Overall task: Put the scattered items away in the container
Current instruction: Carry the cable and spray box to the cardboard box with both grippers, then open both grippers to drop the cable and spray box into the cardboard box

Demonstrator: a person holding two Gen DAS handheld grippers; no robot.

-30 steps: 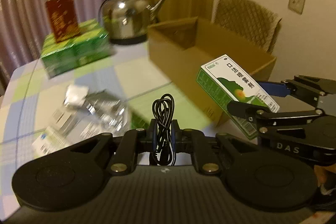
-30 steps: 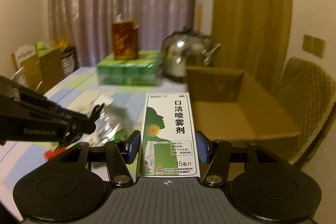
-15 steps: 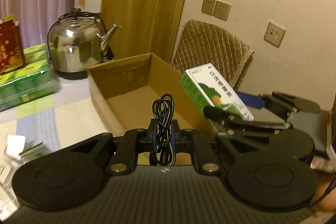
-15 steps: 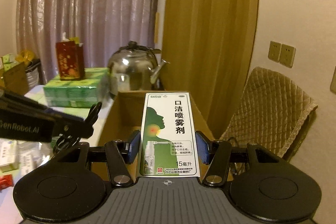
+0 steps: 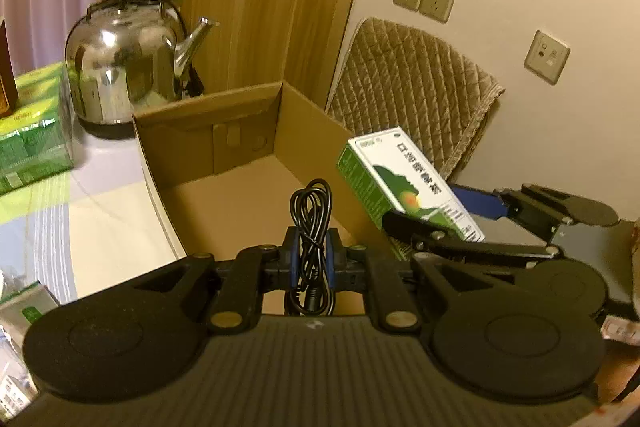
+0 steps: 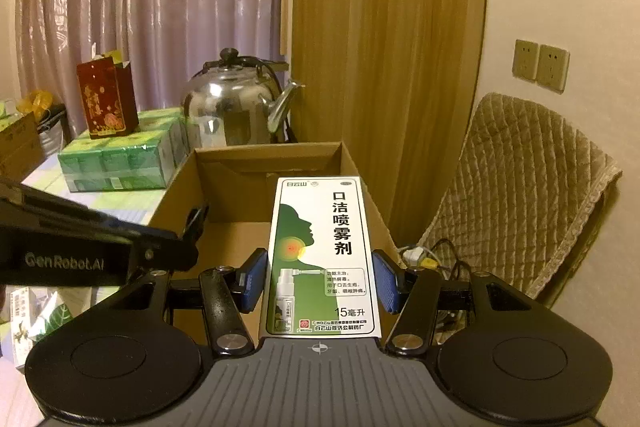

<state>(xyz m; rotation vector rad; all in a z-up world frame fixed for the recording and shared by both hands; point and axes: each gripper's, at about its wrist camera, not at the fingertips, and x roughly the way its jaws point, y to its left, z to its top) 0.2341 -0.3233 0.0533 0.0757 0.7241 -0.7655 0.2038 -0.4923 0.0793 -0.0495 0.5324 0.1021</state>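
Observation:
My left gripper (image 5: 311, 259) is shut on a coiled black cable (image 5: 311, 215) and holds it over the near edge of the open cardboard box (image 5: 224, 131). My right gripper (image 6: 320, 279) is shut on a green and white spray medicine box (image 6: 322, 255), held over the near end of the same cardboard box (image 6: 256, 163). The medicine box (image 5: 404, 183) and the right gripper also show at the right of the left wrist view. The left gripper's arm crosses the left of the right wrist view. The inside of the box shows bare cardboard.
A steel kettle (image 5: 128, 59) stands behind the box. Green tissue packs (image 6: 120, 155) with a red carton (image 6: 106, 103) on top lie at the left. Loose packets (image 6: 36, 319) lie on the table at the near left. A padded chair (image 6: 516, 195) stands to the right.
Both grippers have moved right from over the scattered packets to over the cardboard box, each keeping hold of its item. The box now fills the middle of both views.

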